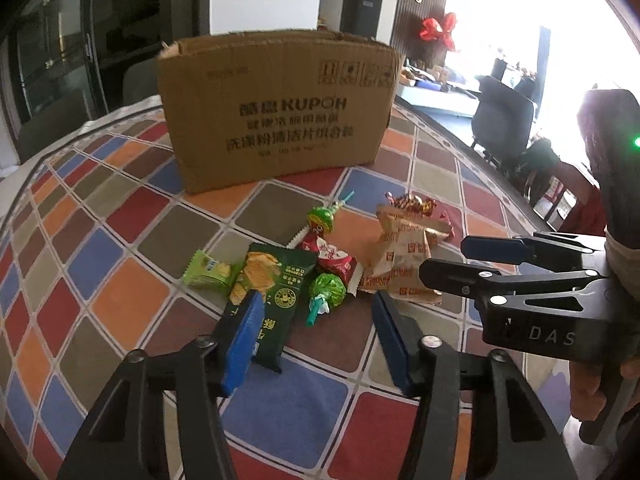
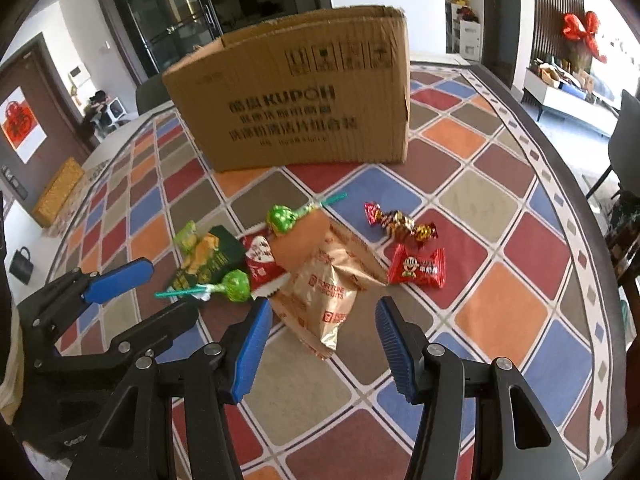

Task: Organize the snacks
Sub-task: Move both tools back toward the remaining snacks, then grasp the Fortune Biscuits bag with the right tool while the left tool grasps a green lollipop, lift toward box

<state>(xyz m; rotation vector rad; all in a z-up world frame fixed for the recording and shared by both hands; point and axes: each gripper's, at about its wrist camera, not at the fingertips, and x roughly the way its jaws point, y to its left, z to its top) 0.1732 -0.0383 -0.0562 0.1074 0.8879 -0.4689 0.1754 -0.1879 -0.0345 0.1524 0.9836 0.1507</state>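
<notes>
On checkered tablecloth (image 2: 500, 200), crinkly foil snacks lie heaped before corrugated cardboard box (image 2: 296, 96). Left gripper (image 1: 316, 320) parted, empty, ribbed blue pads straddling glossy dark-green packet (image 1: 276, 292). Right gripper (image 2: 324, 328) parted, empty, over gold biscuit bags (image 2: 324, 292).

My left gripper (image 1: 316, 344) and right gripper (image 2: 324, 344) are black frames with silver screws. Ribbed blue pads (image 2: 252, 352) line the fingers; "DAS" marks one body.

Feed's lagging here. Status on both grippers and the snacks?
Left gripper open over dark green packet. Right gripper open over gold biscuit bag. Snacks loose before cardboard box. Nothing in the way.
</notes>
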